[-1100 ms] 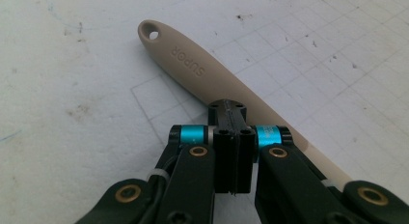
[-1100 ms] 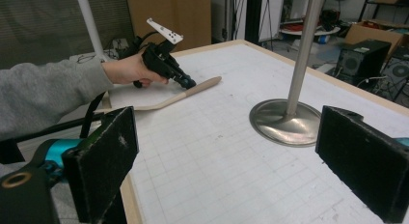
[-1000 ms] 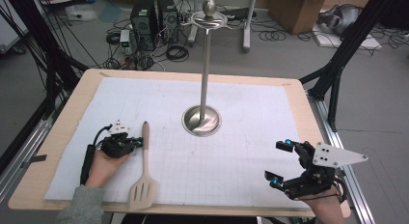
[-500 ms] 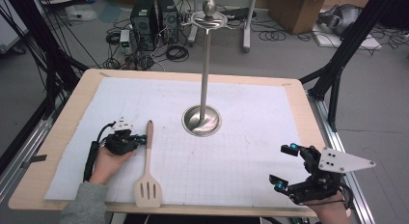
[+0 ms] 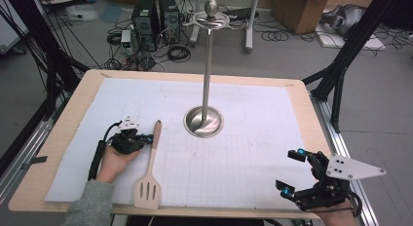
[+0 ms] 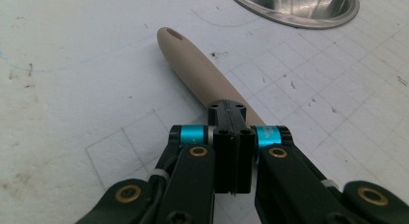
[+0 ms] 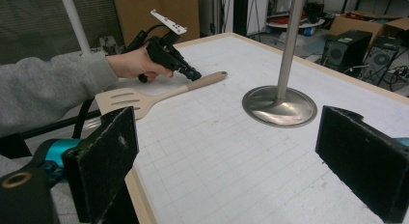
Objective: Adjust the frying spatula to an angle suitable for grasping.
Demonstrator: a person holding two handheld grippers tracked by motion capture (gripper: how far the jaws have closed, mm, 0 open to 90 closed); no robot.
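Observation:
A beige slotted spatula (image 5: 151, 158) lies flat on the white gridded sheet at the front left, handle pointing away, head near the front edge. My left gripper (image 5: 149, 138) is shut, its jaws pressed together with nothing between them, tips against the left side of the handle. In the left gripper view the closed tips (image 6: 228, 110) sit over the spatula handle (image 6: 200, 69). In the right gripper view the spatula (image 7: 144, 100) and the left gripper (image 7: 193, 74) are visible farther off. My right gripper (image 5: 290, 170) rests open and empty at the front right; its wide-apart jaws (image 7: 226, 156) frame bare sheet.
A tall metal stand (image 5: 208, 65) with a round dished base (image 5: 203, 122) rises from the middle of the sheet; its base (image 6: 299, 7) lies just beyond the spatula handle. The wooden table edge (image 5: 61, 138) borders the sheet. Computer towers, cables and cardboard boxes stand on the floor behind.
The spatula's handle end has swung a little to the right with the left gripper's tips beside it. The right gripper has shifted only slightly.

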